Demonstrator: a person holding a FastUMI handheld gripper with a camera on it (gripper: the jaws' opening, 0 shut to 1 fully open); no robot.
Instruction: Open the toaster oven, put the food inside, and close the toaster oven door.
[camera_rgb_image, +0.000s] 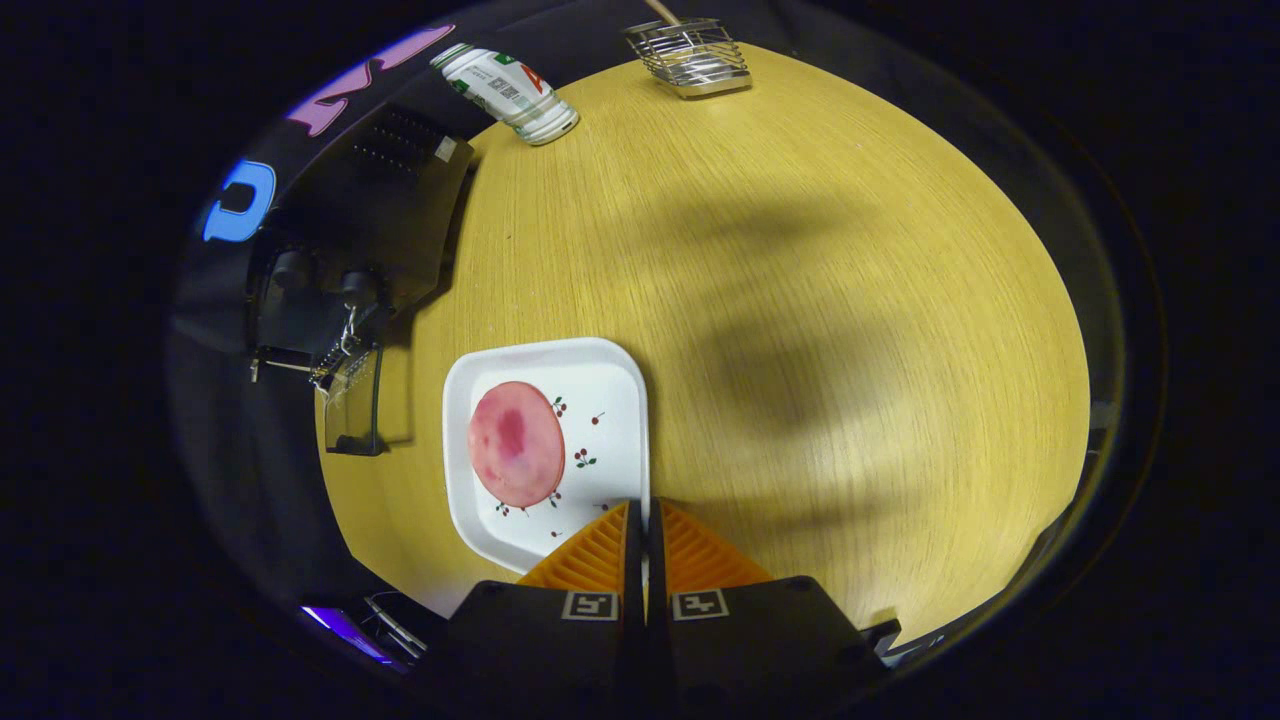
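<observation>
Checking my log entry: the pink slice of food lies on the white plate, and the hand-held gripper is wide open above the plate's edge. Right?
Not quite. The gripper view shows the hand-held gripper shut, its orange fingers together, holding nothing. The pink slice of food does lie on the white plate.

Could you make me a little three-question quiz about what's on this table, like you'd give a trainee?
1. True or false: the orange ribbed tongs are closed with nothing between them.
2. What lies on the white square plate? A) round pink slice of food B) a spoon C) a cup
3. The black toaster oven beside the wooden table has its glass door ____.

Key: 1 true; 2 A; 3 open.
</observation>
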